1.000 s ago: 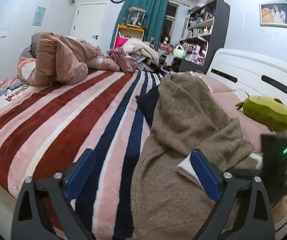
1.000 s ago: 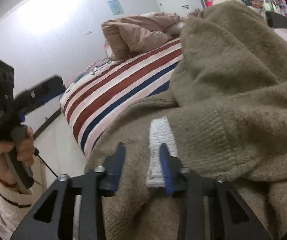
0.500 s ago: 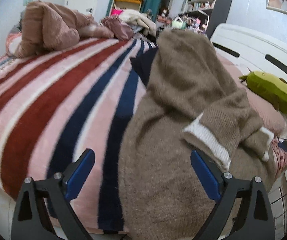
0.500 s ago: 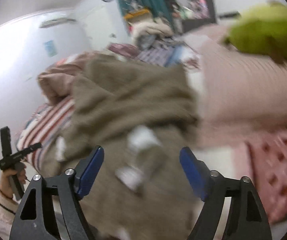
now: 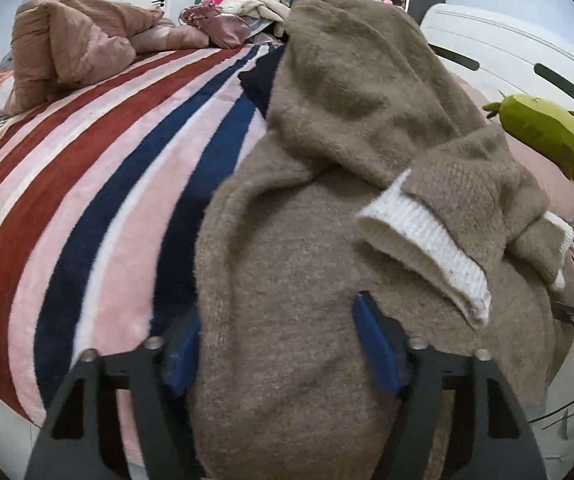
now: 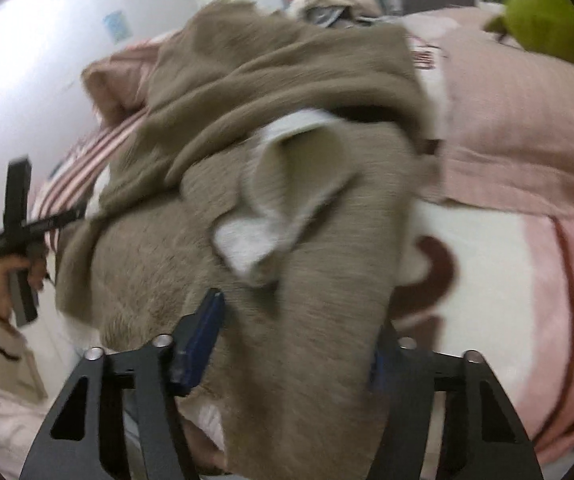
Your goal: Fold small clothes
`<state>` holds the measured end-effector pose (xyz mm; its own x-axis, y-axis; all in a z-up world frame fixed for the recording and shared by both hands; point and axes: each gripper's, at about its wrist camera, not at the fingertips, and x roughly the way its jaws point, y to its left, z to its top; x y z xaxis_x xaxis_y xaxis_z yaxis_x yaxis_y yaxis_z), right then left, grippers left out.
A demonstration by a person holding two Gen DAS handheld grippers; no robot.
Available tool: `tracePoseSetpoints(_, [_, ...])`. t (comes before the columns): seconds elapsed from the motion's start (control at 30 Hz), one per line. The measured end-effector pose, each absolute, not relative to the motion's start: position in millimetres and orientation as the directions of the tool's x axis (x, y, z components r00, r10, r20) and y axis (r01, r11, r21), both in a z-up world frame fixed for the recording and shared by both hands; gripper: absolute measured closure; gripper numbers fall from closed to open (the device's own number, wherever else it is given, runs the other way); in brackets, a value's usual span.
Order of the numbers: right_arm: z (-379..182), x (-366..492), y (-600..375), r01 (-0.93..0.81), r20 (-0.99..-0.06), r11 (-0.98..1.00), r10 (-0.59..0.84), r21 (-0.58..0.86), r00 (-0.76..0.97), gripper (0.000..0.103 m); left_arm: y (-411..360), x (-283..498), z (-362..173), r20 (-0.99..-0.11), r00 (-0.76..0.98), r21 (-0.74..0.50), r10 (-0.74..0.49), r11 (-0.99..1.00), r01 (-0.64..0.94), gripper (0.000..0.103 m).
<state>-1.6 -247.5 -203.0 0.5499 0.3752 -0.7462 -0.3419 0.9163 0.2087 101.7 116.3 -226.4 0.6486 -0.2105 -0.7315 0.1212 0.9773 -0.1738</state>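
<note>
A fuzzy brown sweater (image 5: 327, 152) with white ribbed cuffs (image 5: 427, 248) lies on the striped blanket (image 5: 99, 168) at the bed's near edge, its sleeves folded over its body. My left gripper (image 5: 283, 348) is open, its blue pads on either side of the sweater's hem. In the right wrist view the same sweater (image 6: 271, 152) fills the middle. My right gripper (image 6: 295, 340) is open, its jaws astride the other end of the hem. The left gripper (image 6: 19, 220) shows there at the far left, held in a hand.
A crumpled pink duvet (image 5: 71, 40) lies at the far left of the bed. A green plush toy (image 5: 547, 140) rests on a pink pillow (image 6: 507, 112) by the white headboard (image 5: 507, 48). A dark garment (image 5: 263, 76) lies beside the sweater. Shelves and clutter stand behind.
My right gripper let go of the white cuff, opened and swung to the sweater's hem. My left gripper moved forward and lower, and now straddles the hem.
</note>
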Motion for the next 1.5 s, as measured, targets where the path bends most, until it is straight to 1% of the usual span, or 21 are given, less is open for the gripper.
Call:
tracePoseSetpoints(0.03, [-203, -4, -246, -0.339, -0.744, 0.918, 0.372, 0.206, 0.555, 0.066, 115, 101, -225, -0.73, 0.643, -0.191, -0.233, 0.972, 0.135, 0.057])
tracePoseSetpoints(0.07, [-202, -2, -245, -0.331, -0.737, 0.918, 0.377, 0.217, 0.561, 0.074, 115, 99, -224, -0.73, 0.639, -0.198, -0.243, 0.97, 0.142, 0.071])
tracePoseSetpoints(0.1, [-200, -2, -248, -0.323, -0.729, 0.916, 0.387, 0.237, 0.564, 0.088, 116, 97, -223, -0.729, 0.636, -0.207, -0.254, 0.967, 0.149, 0.087])
tracePoseSetpoints(0.17, [-197, -4, -254, -0.315, -0.699, 0.902, 0.43, 0.297, 0.571, 0.094, 117, 93, -219, -0.722, 0.629, -0.235, -0.288, 0.957, 0.169, 0.091])
tracePoseSetpoints(0.23, [-193, -8, -260, -0.323, -0.656, 0.875, 0.484, 0.361, 0.579, 0.095, 113, 85, -213, -0.716, 0.621, -0.236, -0.319, 0.948, 0.215, 0.092])
tracePoseSetpoints(0.33, [-181, -11, -267, -0.345, -0.554, 0.796, 0.598, 0.498, 0.58, 0.095, 115, 68, -194, -0.649, 0.649, -0.297, -0.396, 0.918, 0.263, 0.093])
tracePoseSetpoints(0.4, [-172, -17, -269, -0.363, -0.509, 0.769, 0.627, 0.526, 0.589, 0.096, 122, 58, -181, -0.613, 0.669, -0.333, -0.421, 0.905, 0.264, 0.093])
tracePoseSetpoints(0.53, [-154, -26, -269, -0.409, -0.431, 0.717, 0.679, 0.565, 0.594, 0.096, 133, 34, -153, -0.537, 0.714, -0.358, -0.449, 0.888, 0.289, 0.094])
tracePoseSetpoints(0.7, [-126, -38, -250, -0.48, -0.374, 0.68, 0.719, 0.555, 0.586, 0.096, 144, 6, -128, -0.467, 0.746, -0.374, -0.475, 0.87, 0.319, 0.095])
tracePoseSetpoints(0.77, [-114, -42, -244, -0.506, -0.346, 0.667, 0.73, 0.547, 0.589, 0.096, 150, -6, -116, -0.424, 0.763, -0.391, -0.488, 0.858, 0.332, 0.095])
tracePoseSetpoints(0.93, [-81, -59, -245, -0.567, -0.269, 0.637, 0.754, 0.522, 0.599, 0.096, 156, -31, -81, -0.33, 0.797, -0.374, -0.505, 0.846, 0.381, 0.096])
tracePoseSetpoints(1.03, [-59, -68, -244, -0.603, -0.237, 0.628, 0.763, 0.491, 0.602, 0.096, 158, -44, -64, -0.3, 0.801, -0.358, -0.518, 0.84, 0.409, 0.096])
tracePoseSetpoints(1.1, [-48, -79, -241, -0.62, -0.235, 0.627, 0.767, 0.471, 0.597, 0.096, 160, -55, -52, -0.291, 0.801, -0.339, -0.523, 0.839, 0.425, 0.096])
tracePoseSetpoints(1.3, [-38, -88, -238, -0.612, -0.277, 0.655, 0.749, 0.444, 0.602, 0.096, 170, -70, -50, -0.321, 0.815, -0.338, -0.483, 0.862, 0.378, 0.096])
tracePoseSetpoints(1.5, [-55, -60, -235, -0.556, -0.342, 0.68, 0.727, 0.478, 0.596, 0.096, 166, -37, -75, -0.381, 0.795, -0.364, -0.472, 0.867, 0.341, 0.096])
